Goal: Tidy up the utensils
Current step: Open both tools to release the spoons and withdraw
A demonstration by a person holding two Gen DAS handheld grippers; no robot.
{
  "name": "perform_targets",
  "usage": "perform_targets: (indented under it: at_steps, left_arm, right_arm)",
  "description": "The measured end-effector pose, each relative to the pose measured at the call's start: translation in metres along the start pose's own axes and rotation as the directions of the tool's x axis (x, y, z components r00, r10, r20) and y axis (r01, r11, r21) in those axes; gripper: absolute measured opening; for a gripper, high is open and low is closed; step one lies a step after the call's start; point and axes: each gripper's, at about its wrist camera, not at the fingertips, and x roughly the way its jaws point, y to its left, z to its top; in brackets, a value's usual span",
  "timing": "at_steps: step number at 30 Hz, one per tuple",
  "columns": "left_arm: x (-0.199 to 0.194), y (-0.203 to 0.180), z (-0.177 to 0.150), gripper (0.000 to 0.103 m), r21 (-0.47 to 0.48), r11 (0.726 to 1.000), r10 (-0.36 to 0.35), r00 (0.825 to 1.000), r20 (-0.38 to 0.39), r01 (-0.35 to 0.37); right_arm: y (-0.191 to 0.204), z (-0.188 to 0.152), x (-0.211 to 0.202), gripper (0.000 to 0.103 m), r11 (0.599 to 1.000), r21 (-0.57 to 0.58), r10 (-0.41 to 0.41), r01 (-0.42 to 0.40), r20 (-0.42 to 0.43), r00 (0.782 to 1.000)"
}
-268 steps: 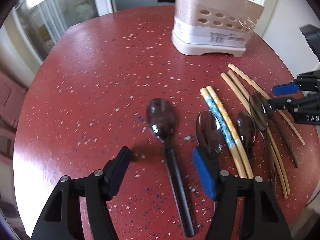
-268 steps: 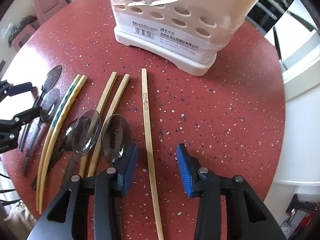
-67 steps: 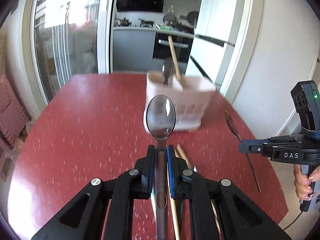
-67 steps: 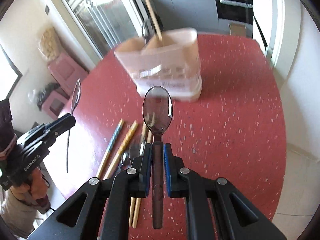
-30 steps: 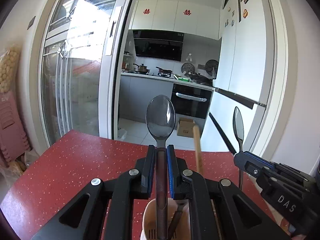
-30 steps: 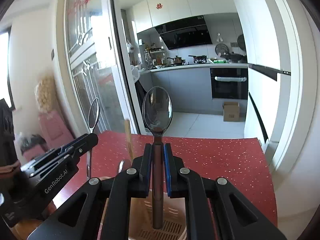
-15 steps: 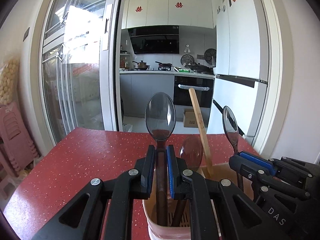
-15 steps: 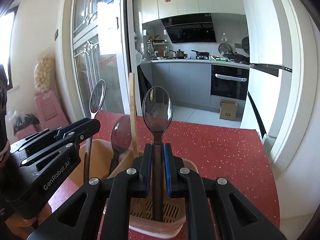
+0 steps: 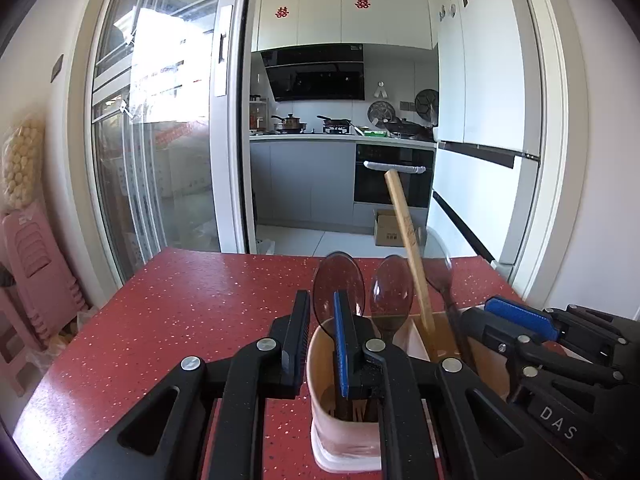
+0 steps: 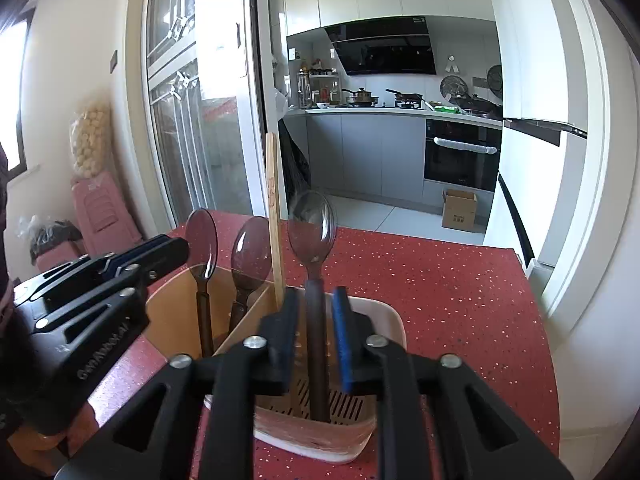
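A beige utensil holder (image 9: pixel 324 412) (image 10: pixel 384 320) stands on the red table. Three dark spoons and one wooden chopstick (image 9: pixel 408 240) (image 10: pixel 274 216) stand upright in it. My left gripper (image 9: pixel 321 334) is open just above the holder's left rim, with the spoon (image 9: pixel 338 280) it carried standing free behind its blue pad. My right gripper (image 10: pixel 314 328) is open over the holder's right compartment, and its spoon (image 10: pixel 312 224) stands loose between the fingers. The middle spoon (image 9: pixel 391 294) (image 10: pixel 250 248) rests beside the chopstick. Each gripper shows in the other's view, the right one (image 9: pixel 516 320) and the left one (image 10: pixel 160 252).
The red speckled table (image 9: pixel 180 312) (image 10: pixel 460 304) extends behind and beside the holder. Beyond it are a glass sliding door (image 9: pixel 160 140), a kitchen with an oven (image 10: pixel 460 160), and a cardboard box (image 10: pixel 458 208) on the floor. Pink stools (image 9: pixel 32 264) stand at the left.
Both grippers have opened and let go of their spoons, which have dropped lower into the holder. Both grippers have sunk closer to the holder's rim.
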Motion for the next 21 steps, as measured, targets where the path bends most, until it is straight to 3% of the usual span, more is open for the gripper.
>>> perform_targets:
  at_steps: [9, 15, 21]
  left_arm:
    - [-0.03, 0.008, 0.003, 0.041, -0.009, 1.0, -0.011, 0.999, -0.047, 0.01]
    - [-0.051, 0.018, -0.015, 0.042, -0.044, 0.999, -0.038, 0.988, -0.148, 0.031]
    - [-0.079, 0.026, -0.045, 0.042, -0.035, 0.999, -0.034, 0.975, -0.222, 0.026]
  right_arm:
    - [0.002, 0.003, -0.025, 0.04, 0.998, 0.04, 0.04, -0.04, -0.013, 0.999]
    - [0.007, -0.006, -0.051, 0.063, 0.997, 0.065, 0.054, -0.051, -0.044, 0.998]
    - [0.013, -0.029, -0.074, 0.067, 0.993, 0.096, 0.083, -0.072, -0.118, 0.99]
